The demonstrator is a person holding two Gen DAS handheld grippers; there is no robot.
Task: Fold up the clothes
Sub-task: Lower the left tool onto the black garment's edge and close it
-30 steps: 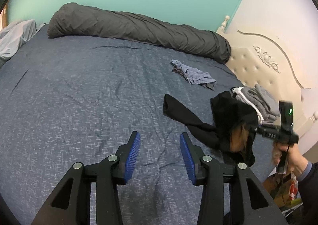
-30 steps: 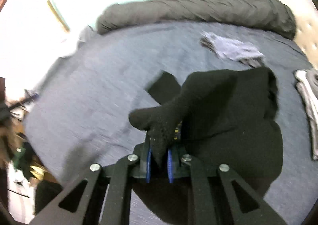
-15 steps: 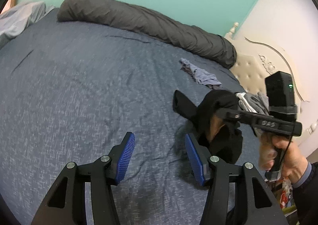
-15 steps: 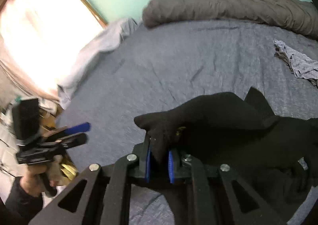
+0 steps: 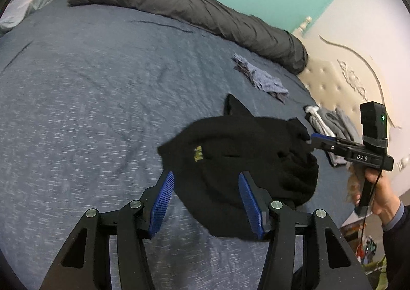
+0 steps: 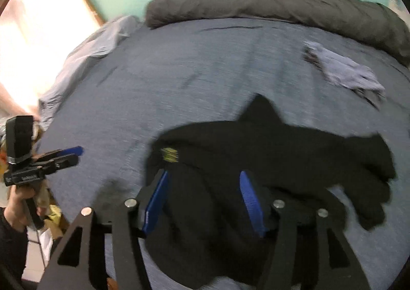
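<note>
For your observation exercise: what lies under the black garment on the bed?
The black garment lies crumpled on the blue-grey bedsheet, which shows all around it. Whatever is beneath its folds is covered.

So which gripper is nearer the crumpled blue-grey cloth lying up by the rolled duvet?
Right. The right gripper sits on the black garment's side towards the blue-grey cloth; the left gripper is off at the bed's opposite side.

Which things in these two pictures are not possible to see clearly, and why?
- Black garment, right wrist view: motion blur hides its kind and folds.
- Yellow label, left wrist view: too small to read.
- Grey folded pile, left wrist view: partly behind the right gripper.
- Floor clutter: cut off by the edge.
</note>
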